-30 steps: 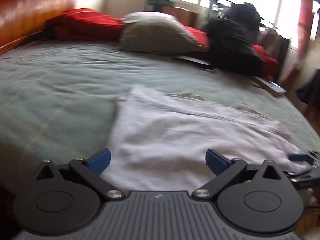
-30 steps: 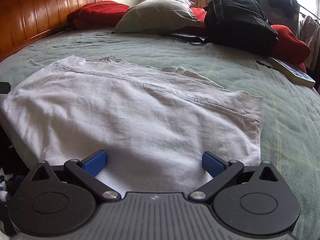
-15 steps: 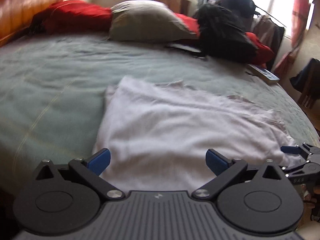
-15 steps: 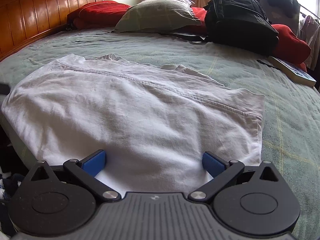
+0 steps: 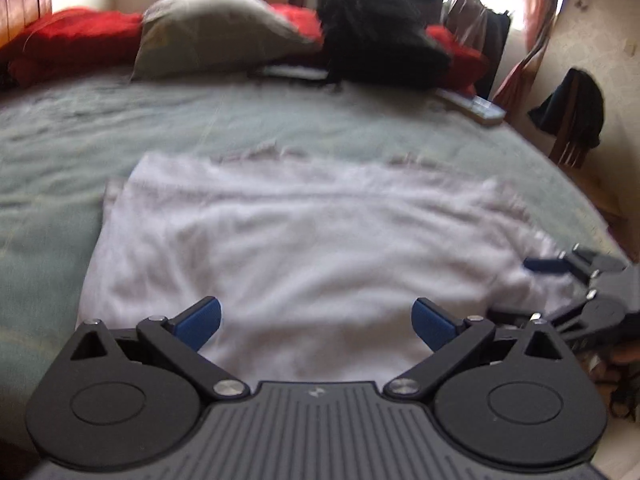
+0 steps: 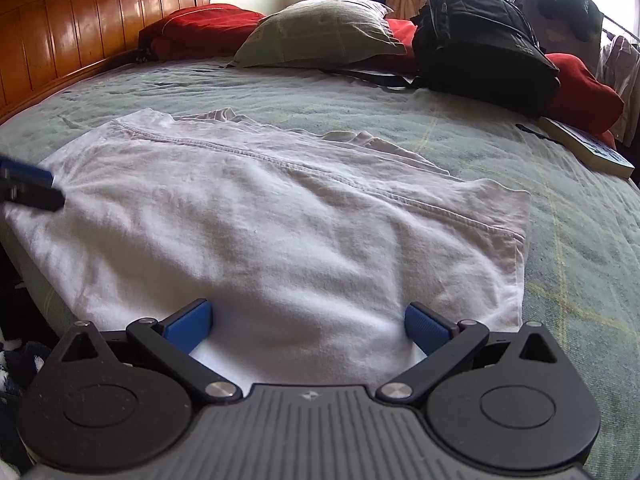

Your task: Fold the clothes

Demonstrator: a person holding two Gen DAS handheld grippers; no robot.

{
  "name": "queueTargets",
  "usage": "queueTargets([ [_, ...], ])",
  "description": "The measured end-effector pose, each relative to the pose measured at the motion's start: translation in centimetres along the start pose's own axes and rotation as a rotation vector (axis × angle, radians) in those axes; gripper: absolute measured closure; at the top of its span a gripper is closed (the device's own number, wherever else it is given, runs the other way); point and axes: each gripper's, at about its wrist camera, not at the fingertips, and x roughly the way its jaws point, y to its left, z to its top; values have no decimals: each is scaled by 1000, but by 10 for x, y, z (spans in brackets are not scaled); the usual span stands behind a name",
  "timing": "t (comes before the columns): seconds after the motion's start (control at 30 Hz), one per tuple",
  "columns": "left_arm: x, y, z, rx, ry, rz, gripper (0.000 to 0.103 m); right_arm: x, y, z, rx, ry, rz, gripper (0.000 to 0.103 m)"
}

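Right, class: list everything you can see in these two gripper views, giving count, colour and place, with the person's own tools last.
white garment: one, white, spread flat at near edge of bed
bed cover: one, grey-green, under everything
pillow: one, beige, far side
red bedding: red, behind pillow
backpack: one, black, right of pillow
book: one, right edge
headboard: one, wooden, left
left gripper: black, blue pads, open
right gripper: same, open

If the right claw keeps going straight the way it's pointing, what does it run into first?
Most likely the white garment, spread flat on the bed between and ahead of the open right claw. Depth is hard to judge; farther on lies the black backpack.
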Motion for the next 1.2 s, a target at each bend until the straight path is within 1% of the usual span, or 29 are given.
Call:
queueTargets([
  [0.1, 13, -8, 7, -14, -16, -61, 2, -4, 0, -2, -5, 8, -2, 0],
  [0.13, 21, -8, 4, -25, 4, -54, 2, -7, 0, -4, -5, 13, -2, 0],
  [0.2, 36, -7, -4, -48, 53, -6, 2, -14, -3, -10, -2, 24, 3, 0],
  [0.23, 38, -9, -6, -48, 64, 10, 2, -18, -5, -13, 3, 29, 10, 0],
  [0.3, 30, -16, -5, -21, 54, 21, 2, -27, -9, -16, 16, 34, 26, 0],
  [0.37, 21, -22, 1, 13, 21, 22, 2, -35, -11, -9, 35, 15, 76, 0],
  [0.43, 17, -26, 7, 40, -13, 29, 2, -39, -7, 5, 49, -38, 130, 0],
  [0.47, 18, -26, 8, 38, -18, 40, 2, -40, -4, 12, 48, -59, 164, 0],
  [0.53, 27, -20, 7, 17, 6, 81, 1, -35, 6, 22, 46, -74, 233, 0],
  [0.6, 36, -16, -1, 19, 25, 138, 2, -23, 14, 23, 54, -37, 275, 0],
  [0.63, 41, -14, -6, 25, 33, 169, 1, -15, 16, 19, 60, -5, 278, 0],
  [0.67, 42, -14, -10, 36, 34, 189, 1, -15, 18, 15, 45, 4, 271, 0],
  [0.73, 39, -18, -9, 56, 44, 200, 1, -16, 22, 7, 13, 19, 258, 0],
  [0.77, 37, -21, -8, 67, 48, 200, 1, -18, 22, 6, 0, 44, 260, 0],
  [0.8, 34, -23, -5, 81, 39, 189, 1, -22, 21, 7, -5, 42, 256, 0],
  [0.83, 32, -26, -2, 97, 21, 170, 1, -26, 21, 9, -10, 39, 252, 0],
  [0.87, 30, -28, 0, 108, 5, 152, 1, -31, 18, 12, -7, 14, 246, 0],
  [0.93, 33, -29, -2, 108, 15, 145, 1, -36, 9, 19, 27, -31, 218, 0],
  [0.97, 35, -28, -4, 106, 26, 146, 1, -34, 5, 21, 55, -26, 197, 0],
  [1.03, 38, -26, -9, 104, 43, 144, 1, -24, -5, 19, 115, 26, 139, 0],
  [1.1, 33, -23, -16, 117, 41, 123, 1, -13, -9, 11, 138, 86, 103, 0],
  [1.17, 21, -20, -12, 137, 31, 106, 1, -13, -5, 10, 112, 90, 78, 0],
  [1.2, 16, -16, -8, 137, 10, 104, 1, -13, -3, 10, 99, 92, 66, 0],
])
